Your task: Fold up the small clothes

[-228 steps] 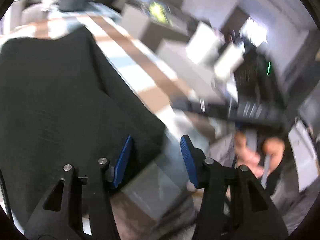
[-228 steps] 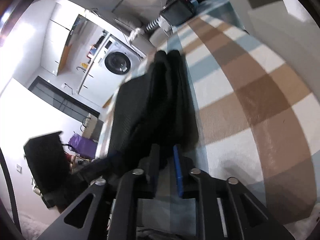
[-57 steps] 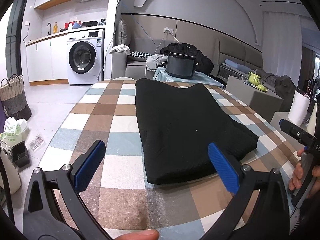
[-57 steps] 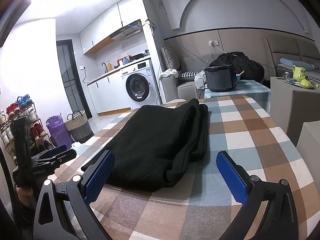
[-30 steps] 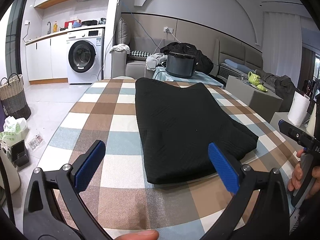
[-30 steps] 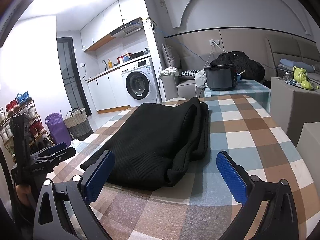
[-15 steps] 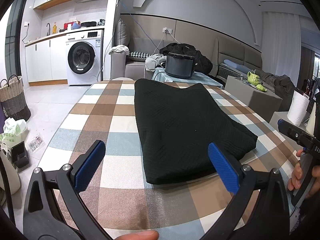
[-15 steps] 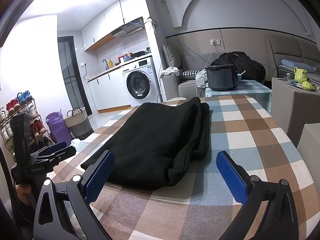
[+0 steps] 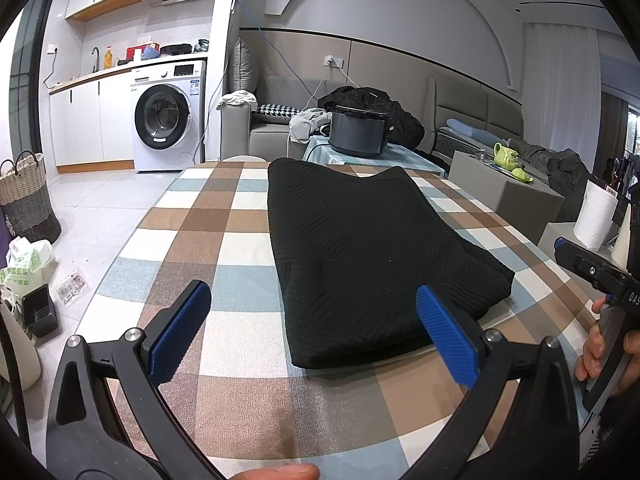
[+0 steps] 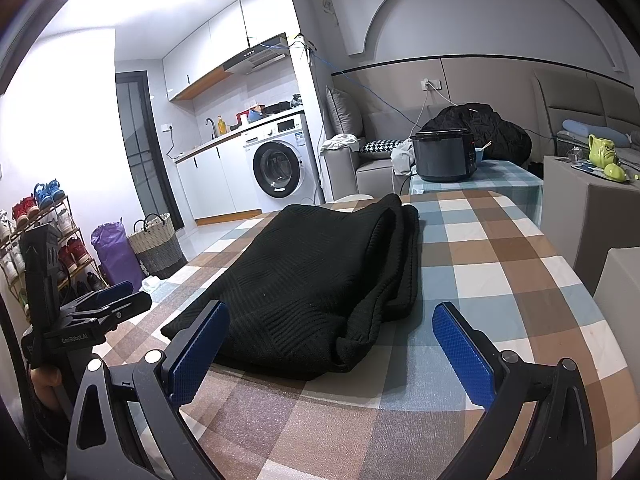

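A black knit garment (image 9: 360, 240) lies folded lengthwise on the checked tablecloth (image 9: 208, 216), its doubled edge showing as stacked layers (image 10: 404, 264) in the right wrist view. My left gripper (image 9: 312, 332) hovers wide open near the table's front edge, short of the garment's near end, with nothing between its blue pads (image 9: 180, 332). My right gripper (image 10: 332, 348) is likewise wide open and empty, just in front of the garment's (image 10: 320, 280) near corner. Each gripper shows at the edge of the other's view, held in a hand.
A dark rice cooker (image 9: 358, 130) stands on a small table beyond the far end. A grey block with a green teapot (image 9: 508, 156) is at right, with a paper roll (image 9: 598, 216). A washing machine (image 9: 166, 120), woven basket (image 9: 26, 196) and shoe rack (image 10: 36, 224) stand at left.
Several seconds ago the right gripper was shut on the garment and the left was close against it. Both now stand wide open, drawn back. Over the last second almost nothing moves.
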### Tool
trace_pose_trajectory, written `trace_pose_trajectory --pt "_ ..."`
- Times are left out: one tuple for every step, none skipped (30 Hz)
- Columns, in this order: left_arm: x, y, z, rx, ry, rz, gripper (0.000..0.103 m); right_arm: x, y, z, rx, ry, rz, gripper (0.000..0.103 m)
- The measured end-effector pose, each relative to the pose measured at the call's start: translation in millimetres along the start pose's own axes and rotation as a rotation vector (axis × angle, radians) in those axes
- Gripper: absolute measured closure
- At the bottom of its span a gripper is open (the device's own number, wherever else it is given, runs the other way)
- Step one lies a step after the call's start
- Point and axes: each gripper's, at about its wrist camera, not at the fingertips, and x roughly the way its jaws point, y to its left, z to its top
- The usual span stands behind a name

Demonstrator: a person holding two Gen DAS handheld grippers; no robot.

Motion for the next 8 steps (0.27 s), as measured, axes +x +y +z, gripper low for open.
trace_pose_trajectory --pt "-0.1 0.0 0.0 0.000 -0.001 0.000 0.001 -0.3 0.3 -0.1 0.000 -0.001 0.000 0.000" --pt "0.1 0.2 -0.1 0.000 -0.002 0.000 0.001 -0.3 0.0 0.0 0.000 -0.001 0.000 0.000" --pt "0.3 0.2 -0.1 0.000 -0.003 0.001 0.001 -0.2 0.2 0.0 0.000 -0.001 0.000 0.000" --pt "0.4 -0.2 0.2 0.000 -0.002 0.001 0.001 -0.1 0.1 0.0 0.000 -0.001 0.000 0.000" --pt "0.4 -0.3 0.3 0.000 -0.002 0.001 0.001 -0.2 0.4 -0.1 0.000 -0.001 0.000 0.000" --pt "1.0 -0.5 0.8 0.001 -0.002 0.002 0.001 -0.2 0.3 -0.1 0.000 0.000 0.000 0.000" --pt "1.2 -0.5 0.8 0.001 -0.002 0.001 0.001 -0.1 0.1 0.0 0.000 -0.001 -0.001 0.000" --pt "1.8 -0.3 0.9 0.000 -0.001 0.001 0.001 0.5 -0.4 0.3 -0.001 -0.001 0.000 0.000"
